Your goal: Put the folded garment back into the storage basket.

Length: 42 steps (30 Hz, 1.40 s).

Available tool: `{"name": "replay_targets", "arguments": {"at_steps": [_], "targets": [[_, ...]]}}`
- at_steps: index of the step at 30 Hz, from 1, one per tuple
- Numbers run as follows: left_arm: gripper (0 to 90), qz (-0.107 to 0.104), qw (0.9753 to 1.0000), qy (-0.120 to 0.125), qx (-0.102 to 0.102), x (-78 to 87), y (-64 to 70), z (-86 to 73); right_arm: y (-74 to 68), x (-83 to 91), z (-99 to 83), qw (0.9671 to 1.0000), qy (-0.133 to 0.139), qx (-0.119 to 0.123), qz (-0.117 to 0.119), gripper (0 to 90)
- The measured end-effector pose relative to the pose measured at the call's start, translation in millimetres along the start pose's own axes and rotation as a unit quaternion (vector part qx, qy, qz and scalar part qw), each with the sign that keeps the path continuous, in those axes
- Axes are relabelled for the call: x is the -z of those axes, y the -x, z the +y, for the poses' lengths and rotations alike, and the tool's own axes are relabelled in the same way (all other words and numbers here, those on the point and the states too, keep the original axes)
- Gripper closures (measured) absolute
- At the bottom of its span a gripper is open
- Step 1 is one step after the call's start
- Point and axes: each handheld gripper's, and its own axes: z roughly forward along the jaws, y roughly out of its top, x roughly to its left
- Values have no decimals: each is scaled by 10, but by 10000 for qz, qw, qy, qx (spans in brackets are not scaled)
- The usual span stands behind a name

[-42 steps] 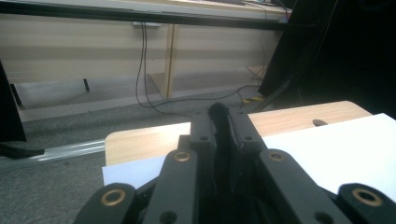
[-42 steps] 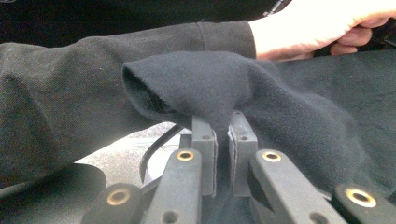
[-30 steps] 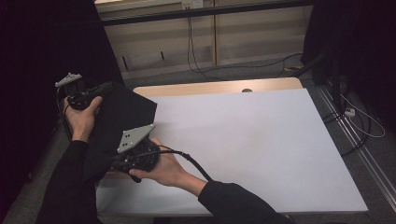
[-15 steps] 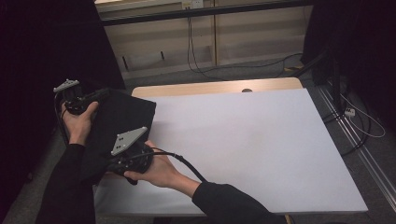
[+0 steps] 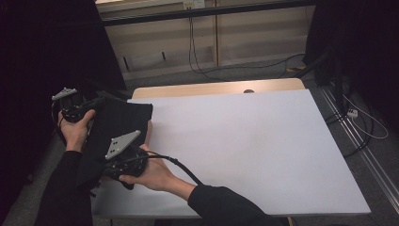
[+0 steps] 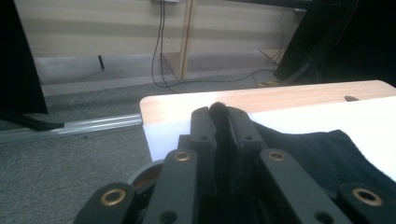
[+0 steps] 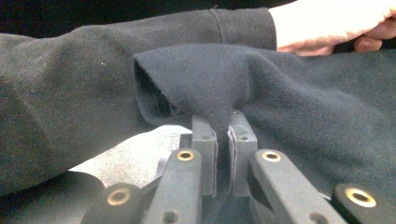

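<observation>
Both tools are gripping 1 dark cloth [image 5: 115, 129], so the pick-up part of the work looks done. The left tool [image 5: 96, 102] is clenching a far corner of it: in the left gripper view its jaws are standing nearly together with a nub of black fabric [image 6: 218, 108] poking up between them, and the rest of the cloth is trailing off to that tool's right over the white counter [image 5: 244, 141]. The right tool [image 5: 101, 176] is pinching a near edge, where the right gripper view shows a fold of the cloth [image 7: 210, 79] rising in a tent straight above its closed jaws.

The cloth is hanging bunched between the 2 tools, partly over the counter's left edge and partly draped beside the person's left sleeve [image 7: 93, 70]. What seems to be remaining is the carrying, spreading or folding, since the broad surface to the right of both tools is lying bare and the cloth is not yet flat on it.
</observation>
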Motion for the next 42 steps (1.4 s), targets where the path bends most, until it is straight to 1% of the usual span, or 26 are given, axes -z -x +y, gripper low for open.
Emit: {"name": "replay_targets", "arguments": {"at_steps": [4, 6, 11, 13, 14, 15, 16, 19, 20, 23, 24, 27, 28, 31, 37, 39, 42], "targets": [[822, 24, 10000, -78, 7, -35, -28, -64, 9, -26, -9, 10000, -33, -5, -15, 843], [821, 70, 9999, -139, 21, -43, -53, -88, 23, -51, -22, 10000, -42, -52, -10, 843], [821, 66, 9998, -195, -20, -17, -70, -101, 5, -85, -27, 10000, -43, -35, 26, 843], [821, 98, 9997, -208, -19, -4, -78, -115, -1, -107, -37, 10000, -62, -47, 41, 843], [822, 171, 9996, -242, -23, -7, -85, -139, 0, -117, -41, 10000, -73, -54, 39, 843], [822, 171, 9996, -242, -23, -7, -85, -139, 0, -117, -41, 10000, -73, -54, 39, 843], [822, 157, 9995, -258, -27, -20, -88, -148, 6, -139, -54, 9999, -125, -66, 4, 843], [822, 150, 9993, -313, -114, -81, -73, -162, 18, -146, -68, 9999, -141, -74, -14, 843], [821, 129, 9994, -283, -135, -123, -71, -161, 41, -145, -81, 9998, -142, -110, -28, 843], [821, 87, 9995, -268, -130, -164, -64, -156, 58, -148, -87, 9998, -158, -133, -47, 843], [821, 58, 9993, -313, -204, -201, -48, -145, 66, -152, -89, 9998, -151, -145, -45, 843], [821, 39, 9993, -298, -201, -223, -34, -134, 72, -155, -95, 9998, -158, -149, -45, 843], [821, 70, 9991, -343, -255, -237, -28, -126, 81, -163, -105, 9997, -163, -175, -51, 843], [820, 112, 9986, -413, -302, -244, -35, -124, 90, -175, -113, 9996, -186, -189, -55, 843], [814, 165, 9980, -519, -321, -281, -73, -141, 124, -243, -147, 9994, -263, -221, -56, 843], [813, 147, 9985, -473, -241, -296, -83, -146, 140, -263, -154, 9993, -277, -247, -72, 843], [811, 147, 9987, -446, -222, -312, -94, -157, 179, -286, -152, 9991, -263, -303, -111, 842]]}}
